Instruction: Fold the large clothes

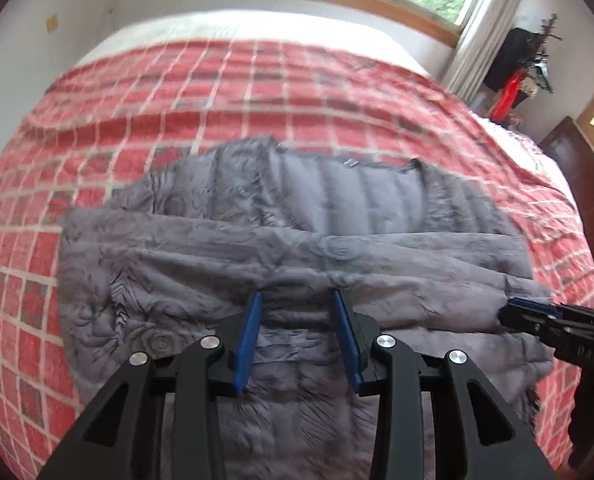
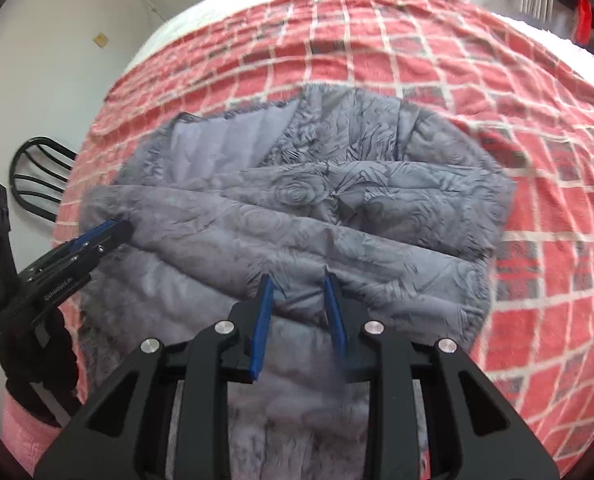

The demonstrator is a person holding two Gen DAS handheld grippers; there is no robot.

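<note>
A large grey quilted jacket (image 1: 289,248) with an embossed flower pattern lies partly folded on the bed; it also shows in the right wrist view (image 2: 297,216). Its smooth lining shows at the far side. My left gripper (image 1: 297,298) has its blue fingers a hand's width apart, with a raised fold of the jacket between them. My right gripper (image 2: 297,276) likewise holds a fold between its parted blue fingers. Each gripper shows in the other's view, the right one (image 1: 513,308) and the left one (image 2: 117,228), both at the jacket's edge.
The bed is covered by a red plaid blanket (image 1: 257,92) with a white sheet beyond it. A window and curtain (image 1: 477,20) are at the far right, with a dark shelf (image 1: 521,64). A black chair back (image 2: 37,176) stands left of the bed.
</note>
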